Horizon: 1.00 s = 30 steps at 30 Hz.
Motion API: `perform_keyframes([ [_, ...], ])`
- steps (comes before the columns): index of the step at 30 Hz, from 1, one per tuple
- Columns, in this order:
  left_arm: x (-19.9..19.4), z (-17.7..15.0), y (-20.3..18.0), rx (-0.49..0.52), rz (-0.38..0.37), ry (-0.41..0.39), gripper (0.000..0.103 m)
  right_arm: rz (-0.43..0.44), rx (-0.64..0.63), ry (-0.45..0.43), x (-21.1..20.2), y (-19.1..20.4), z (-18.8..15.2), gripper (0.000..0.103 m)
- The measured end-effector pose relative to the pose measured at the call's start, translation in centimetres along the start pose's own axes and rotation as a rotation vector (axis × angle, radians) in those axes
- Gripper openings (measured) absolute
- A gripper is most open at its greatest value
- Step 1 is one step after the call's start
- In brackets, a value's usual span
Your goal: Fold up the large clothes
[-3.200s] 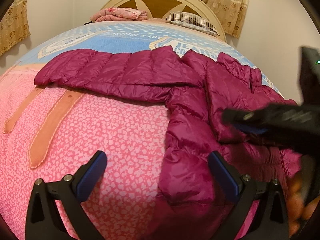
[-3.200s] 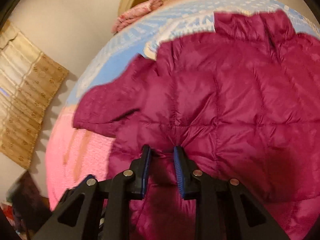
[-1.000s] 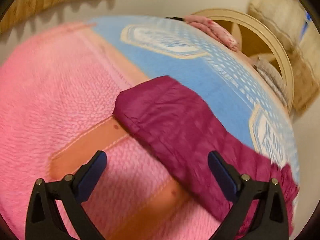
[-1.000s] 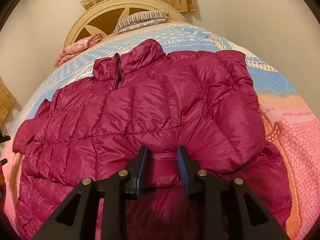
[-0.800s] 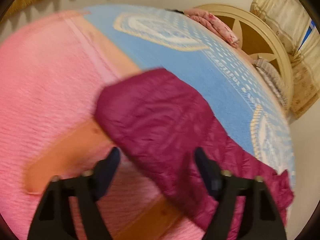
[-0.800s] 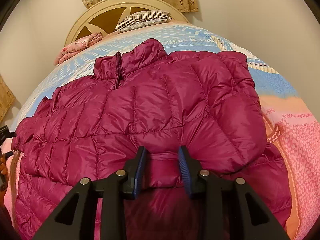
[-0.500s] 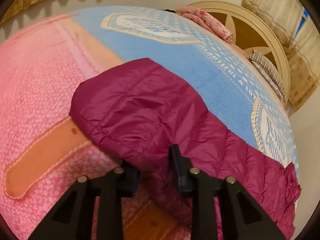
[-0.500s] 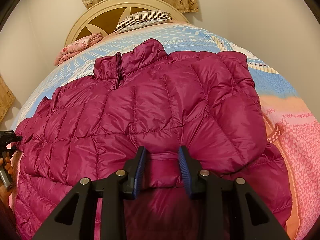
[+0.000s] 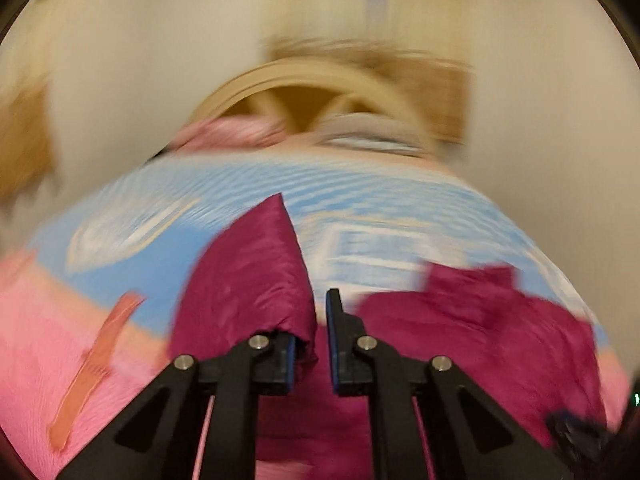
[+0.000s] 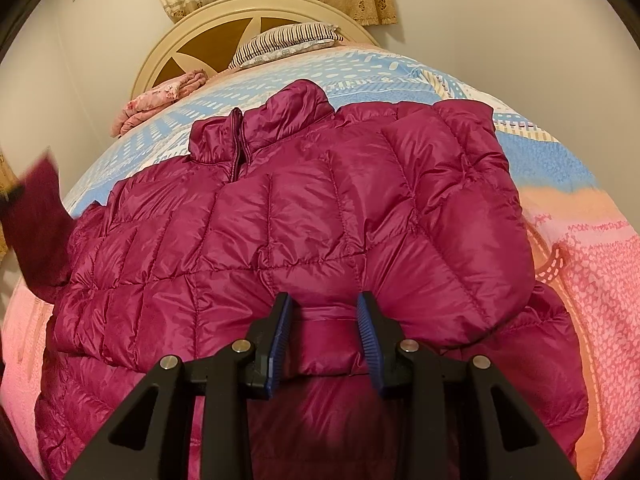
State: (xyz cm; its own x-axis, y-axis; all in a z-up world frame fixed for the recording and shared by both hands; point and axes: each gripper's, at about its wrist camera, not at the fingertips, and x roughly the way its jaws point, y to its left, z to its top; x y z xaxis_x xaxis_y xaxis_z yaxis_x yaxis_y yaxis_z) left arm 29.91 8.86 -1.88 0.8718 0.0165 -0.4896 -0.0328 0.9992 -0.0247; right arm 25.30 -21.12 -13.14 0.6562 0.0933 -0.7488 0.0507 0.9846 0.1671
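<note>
Jacket (image 10: 304,232): lay spread on the bed (image 10: 560,168), collar toward the headboard (image 10: 188,44).
Left claw (image 9: 320,344): I had it clamped on the sleeve (image 9: 248,280), jaws just closed, cuff lifted.
Right claw (image 10: 324,332): I held its jaws part-closed over a cuff on the jacket; pad contact unclear.
Blur: the left view smeared; the bed's far end was hard to read.
Cut off: the hem ran under the frame's edge.

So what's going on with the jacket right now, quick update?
Left gripper just closed on sleeve, lifted. Right gripper holds jacket cuff. Nothing in the way.
</note>
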Motion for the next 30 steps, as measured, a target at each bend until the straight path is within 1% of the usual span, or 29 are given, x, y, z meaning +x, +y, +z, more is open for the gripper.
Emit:
perform_keyframes([
  [1,-0.2,-0.4,-1.8,0.040,-0.033,-0.001,0.012,0.001,0.000,0.000,0.0,0.0,0.0,0.036],
  [3,-0.3,-1.9,-5.9,0.123,-0.113,0.027,0.012,0.003,0.003,0.000,0.0,0.0,0.0,0.036],
  [5,0.2,-4.2,-9.1,0.187,-0.167,0.080,0.013,0.008,0.008,-0.001,0.0,-0.1,0.0,0.036],
  [6,0.8,-5.7,-10.6,0.226,-0.192,0.124,0.013,0.010,0.009,-0.001,0.0,-0.2,0.0,0.036],
  [7,1.1,-6.6,-11.3,0.249,-0.202,0.154,0.018,0.012,0.011,-0.001,0.0,-0.2,0.0,0.036],
  [8,1.3,-7.5,-11.8,0.263,-0.206,0.179,0.020,0.013,0.012,-0.001,0.0,-0.2,0.0,0.036],
  [10,2.1,-8.9,-12.5,0.277,-0.231,0.250,0.022,0.015,0.013,-0.002,0.0,-0.3,0.1,0.036],
  [11,2.1,-9.5,-12.8,0.275,-0.252,0.289,0.035,0.015,0.014,-0.002,0.1,-0.3,0.1,0.036],
  [12,2.2,-9.9,-12.6,0.264,-0.284,0.327,0.045,0.016,0.015,-0.002,0.0,-0.3,0.1,0.036],
  [13,1.8,-10.1,-12.5,0.252,-0.306,0.335,0.065,0.017,0.016,-0.002,0.1,-0.3,0.1,0.036],
  [14,1.1,-10.3,-12.5,0.239,-0.329,0.331,0.079,0.018,0.017,-0.003,0.1,-0.3,0.1,0.036],
  [15,0.2,-10.4,-12.2,0.223,-0.352,0.317,0.084,0.019,0.018,-0.003,0.0,-0.3,0.0,0.036],
  [17,-2.2,-11.0,-11.4,0.206,-0.360,0.293,0.103,0.020,0.019,-0.003,0.0,-0.4,0.1,0.036],
  [19,-3.8,-11.3,-10.5,0.204,-0.344,0.282,0.103,0.021,0.020,-0.003,0.0,-0.4,0.0,0.036],
  [21,-4.4,-11.3,-9.1,0.188,-0.330,0.272,0.103,0.021,0.019,-0.003,0.0,-0.4,0.0,0.036],
  [23,-4.8,-10.7,-6.8,0.126,-0.278,0.243,0.103,0.021,0.020,-0.004,0.0,-0.4,0.0,0.036],
  [24,-4.8,-10.0,-5.1,0.064,-0.234,0.228,0.103,0.019,0.019,-0.003,0.0,-0.4,0.0,0.036],
  [26,-3.7,-8.9,-2.6,-0.035,-0.157,0.207,0.103,0.006,0.010,0.004,0.1,-0.2,0.0,0.036],
  [27,-2.8,-8.2,-1.1,-0.097,-0.061,0.204,0.103,-0.009,-0.003,0.011,0.1,0.0,0.1,0.036],
  [29,-1.0,-7.4,1.0,-0.180,0.080,0.208,0.103,-0.050,-0.046,0.023,-0.2,1.0,0.5,0.038],
  [30,-0.1,-7.2,1.8,-0.216,0.123,0.214,0.103,-0.062,-0.063,0.023,-0.4,1.5,0.6,0.040],
])
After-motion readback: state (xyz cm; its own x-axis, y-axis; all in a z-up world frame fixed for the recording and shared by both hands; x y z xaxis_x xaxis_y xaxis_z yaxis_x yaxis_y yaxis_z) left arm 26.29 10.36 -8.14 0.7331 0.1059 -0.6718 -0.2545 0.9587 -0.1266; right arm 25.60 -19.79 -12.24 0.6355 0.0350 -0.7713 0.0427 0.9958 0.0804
